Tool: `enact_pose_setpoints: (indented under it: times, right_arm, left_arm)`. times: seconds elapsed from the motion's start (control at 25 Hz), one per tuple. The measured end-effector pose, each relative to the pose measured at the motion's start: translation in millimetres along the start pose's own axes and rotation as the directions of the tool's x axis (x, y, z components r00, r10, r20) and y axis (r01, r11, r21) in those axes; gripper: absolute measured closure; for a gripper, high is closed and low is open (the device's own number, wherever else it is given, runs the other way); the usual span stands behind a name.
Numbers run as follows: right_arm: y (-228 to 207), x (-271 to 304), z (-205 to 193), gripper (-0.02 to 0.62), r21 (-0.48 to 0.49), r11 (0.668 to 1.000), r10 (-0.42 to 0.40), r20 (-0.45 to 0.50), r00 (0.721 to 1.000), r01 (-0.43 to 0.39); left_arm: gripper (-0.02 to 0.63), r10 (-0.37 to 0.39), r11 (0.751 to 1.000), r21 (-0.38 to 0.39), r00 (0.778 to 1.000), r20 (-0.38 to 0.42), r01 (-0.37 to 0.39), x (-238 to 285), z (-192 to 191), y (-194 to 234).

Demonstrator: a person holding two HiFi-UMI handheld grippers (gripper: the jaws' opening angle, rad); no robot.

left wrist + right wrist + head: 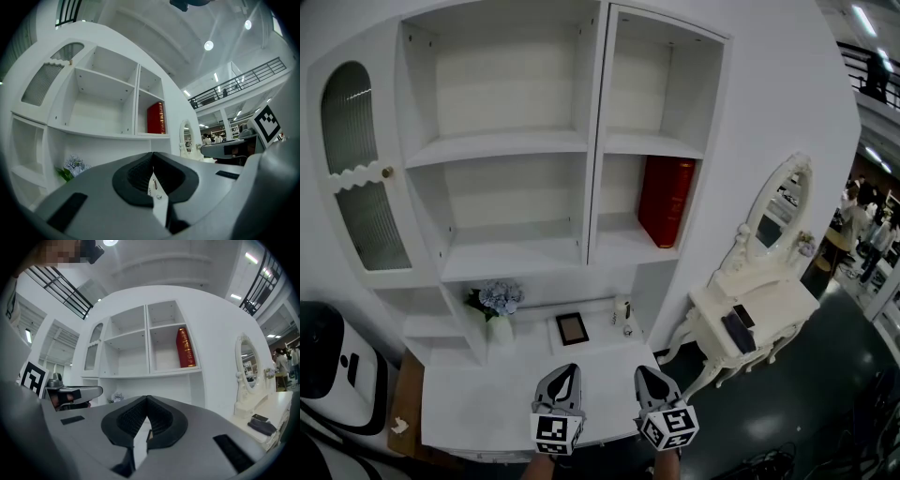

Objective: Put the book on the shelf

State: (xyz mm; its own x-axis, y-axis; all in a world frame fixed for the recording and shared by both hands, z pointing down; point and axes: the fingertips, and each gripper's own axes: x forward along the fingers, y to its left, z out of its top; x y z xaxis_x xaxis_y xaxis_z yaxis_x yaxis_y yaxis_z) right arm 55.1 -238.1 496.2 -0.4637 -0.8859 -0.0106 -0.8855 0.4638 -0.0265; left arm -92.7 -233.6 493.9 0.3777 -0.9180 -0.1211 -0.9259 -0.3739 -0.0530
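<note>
**A:** What does the head view show?

**B:** A white shelf [592,141] with open compartments in two columns. A red book [666,200] stands upright in the lower compartment of the right column, close to that compartment's right wall. Below the shelf, a white counter [478,403] carries a vase of flowers [499,300] at its left and a small picture frame [572,328] near its middle.

**A:** And the tongs in that view?

**B:** The left tongs [572,369] and the right tongs [641,371] hang side by side over the counter's near edge. Both point toward the shelf and are well apart from the book.

**A:** Is there anything to the right?

**B:** A cream dressing table [750,319] with an oval mirror [778,211] stands on the dark floor [825,394], beside the counter.

**A:** What about the left gripper view?

**B:** The left tongs are drawn fully together. Their dark pads meet at the tip and nothing lies between them. Beyond the tip, the book [156,118] shows in the shelf's right-hand compartment, and the flowers [72,165] sit low at the left. The right tongs reach in from the right edge.

**A:** And the right gripper view?

**B:** The right tongs are also pressed together at the tip, with nothing between the pads. Past them the book [185,348] stands on the shelf in the same compartment, far from the tip. The mirror [248,364] and the dressing table [262,411] are at the right, and the left tongs show at the left edge.
</note>
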Motion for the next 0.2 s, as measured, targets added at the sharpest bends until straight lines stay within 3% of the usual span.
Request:
enact_pose_setpoints:
  times: [0.2]
  right_arm:
    - [-2.5,2.7,2.3,0.571,-0.004,1.000,-0.001,0.005,1.000,0.001]
  left_arm:
    - [0.590,-0.008,1.000,-0.004,1.000,-0.004,0.008,2.2,-2.2,-1.0]
